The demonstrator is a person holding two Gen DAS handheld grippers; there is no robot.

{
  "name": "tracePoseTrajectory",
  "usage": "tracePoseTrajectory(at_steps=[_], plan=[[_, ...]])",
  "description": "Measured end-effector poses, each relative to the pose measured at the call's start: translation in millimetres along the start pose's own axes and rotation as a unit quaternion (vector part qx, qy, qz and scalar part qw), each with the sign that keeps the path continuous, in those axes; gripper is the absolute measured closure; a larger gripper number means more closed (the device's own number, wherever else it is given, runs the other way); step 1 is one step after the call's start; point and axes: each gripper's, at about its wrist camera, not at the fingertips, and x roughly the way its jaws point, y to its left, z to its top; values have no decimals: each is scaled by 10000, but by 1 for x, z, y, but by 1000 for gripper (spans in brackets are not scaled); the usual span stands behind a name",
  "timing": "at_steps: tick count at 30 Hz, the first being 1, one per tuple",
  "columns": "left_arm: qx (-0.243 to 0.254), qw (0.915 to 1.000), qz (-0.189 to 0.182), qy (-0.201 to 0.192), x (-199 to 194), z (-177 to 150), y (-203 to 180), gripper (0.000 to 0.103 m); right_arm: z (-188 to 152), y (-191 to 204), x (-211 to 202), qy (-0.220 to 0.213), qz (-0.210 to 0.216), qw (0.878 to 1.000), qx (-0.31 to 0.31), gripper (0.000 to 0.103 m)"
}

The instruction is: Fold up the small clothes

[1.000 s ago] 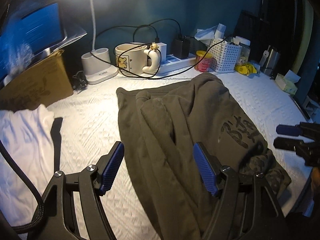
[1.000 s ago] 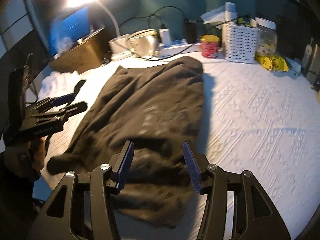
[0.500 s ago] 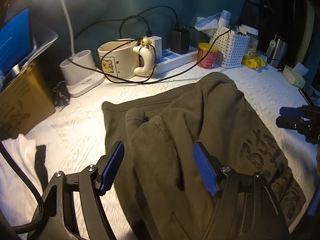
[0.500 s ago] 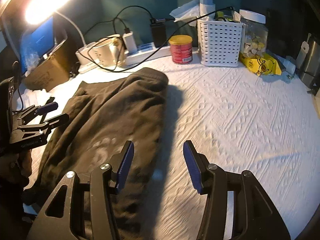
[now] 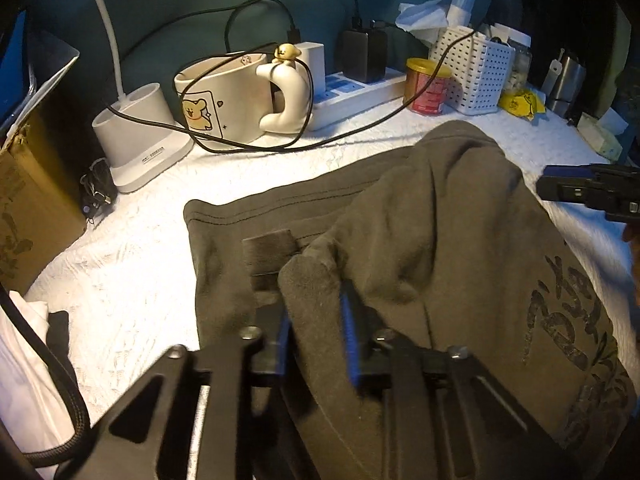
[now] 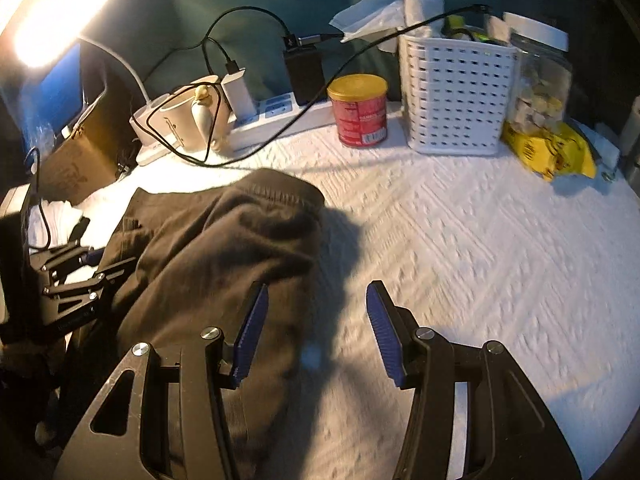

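Note:
A dark olive garment (image 5: 432,248) with black printed lettering lies folded lengthwise on the white textured table cover (image 5: 132,264). My left gripper (image 5: 314,316) is shut on a thick fold of the garment near its left edge. In the right wrist view the garment (image 6: 224,248) lies at left, and my right gripper (image 6: 314,328) is open and empty over the garment's right edge. The left gripper (image 6: 86,264) shows there at far left, and the right gripper (image 5: 560,188) shows in the left wrist view at far right.
Along the back stand a cream bear mug (image 5: 224,100), a white lamp base (image 5: 140,136), a power strip (image 5: 352,92) with cables, a red can (image 6: 360,110), a white basket (image 6: 456,92) and a yellow packet (image 6: 548,152). White cloth (image 5: 24,360) and a cardboard box (image 5: 28,208) lie left.
My left gripper moved forward and closed on a fold of the garment. My right gripper swung right, off the garment's middle to its right edge, still open.

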Motion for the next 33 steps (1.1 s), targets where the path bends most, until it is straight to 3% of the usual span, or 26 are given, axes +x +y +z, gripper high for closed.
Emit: tracePoseTrajectory(at_steps=[3, 11, 22, 23, 25, 33], plan=[[-210, 9997, -90, -73, -4, 1, 9, 96, 6, 1, 12, 24, 176, 9998, 14, 49], [-632, 9974, -215, -265, -17, 7, 31, 97, 22, -7, 40, 169, 500, 9985, 165, 49], [-638, 9972, -228, -323, -15, 23, 41, 100, 43, -30, 59, 251, 931, 9920, 820, 49], [-642, 9972, -234, -316, -14, 24, 41, 100, 45, -30, 60, 234, 948, 9918, 825, 56], [-631, 9972, -232, -322, -14, 25, 41, 100, 48, -27, 66, 274, 1142, 9899, 792, 86], [-632, 9976, -100, -269, -8, 25, 45, 100, 68, -12, 54, -192, 1026, 9938, 378, 91]])
